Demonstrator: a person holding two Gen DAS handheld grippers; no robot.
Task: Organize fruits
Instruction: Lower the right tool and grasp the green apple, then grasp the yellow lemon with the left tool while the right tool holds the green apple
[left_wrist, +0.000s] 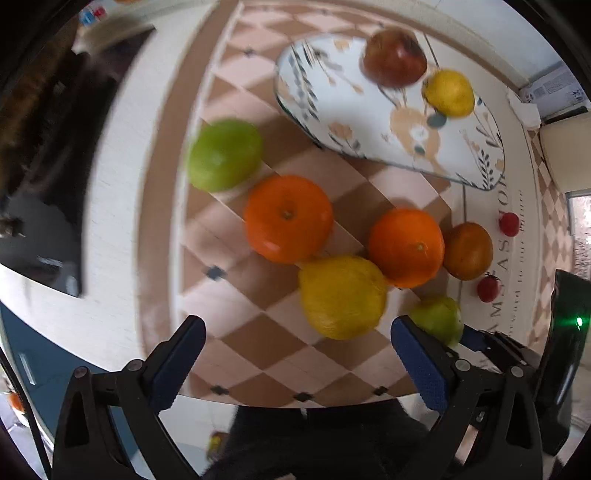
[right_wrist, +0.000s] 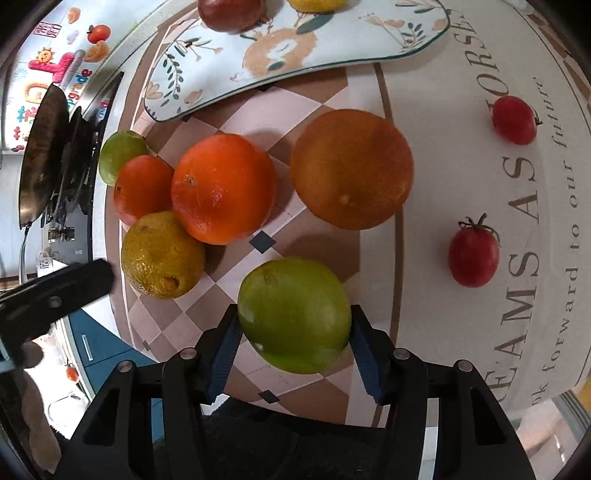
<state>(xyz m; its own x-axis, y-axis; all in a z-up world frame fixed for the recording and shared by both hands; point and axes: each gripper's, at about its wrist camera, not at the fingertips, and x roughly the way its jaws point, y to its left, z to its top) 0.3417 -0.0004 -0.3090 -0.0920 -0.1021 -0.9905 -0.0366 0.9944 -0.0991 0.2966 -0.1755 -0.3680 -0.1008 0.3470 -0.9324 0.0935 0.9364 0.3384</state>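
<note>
My right gripper (right_wrist: 293, 347) is clamped on a green fruit (right_wrist: 294, 314) — both blue pads touch its sides in the lower centre of the right wrist view. I cannot tell whether it is lifted or resting on the checked cloth (right_wrist: 240, 122).

My left gripper (left_wrist: 295, 363) is spread wide and holds nothing; in its own view it hangs at the bottom of the frame, just below a large yellow citrus (left_wrist: 341, 297).

The floral tray (right_wrist: 369, 37) lies along the top of the right wrist view. It already carries a red apple (left_wrist: 394, 57) and a small yellow fruit (left_wrist: 448, 93), both at the upper right of the left wrist view.

Off the tray, mid-frame in the left view: two bright oranges (left_wrist: 288, 218) (left_wrist: 405, 246), a duller brownish orange (left_wrist: 468, 250), a second green fruit (left_wrist: 224, 154) at left, and two cherry tomatoes (left_wrist: 509, 223) (left_wrist: 487, 289) at right on the lettered part of the cloth.

Step in hand, as I judge it: pick-up of the green fruit, transfer to the tray pending.

Next move calls for a lift clear of the brownish orange, which sits directly between fruit and tray — then a release on bare tray surface, away from the apple. Round fruit may roll; set it down low.
</note>
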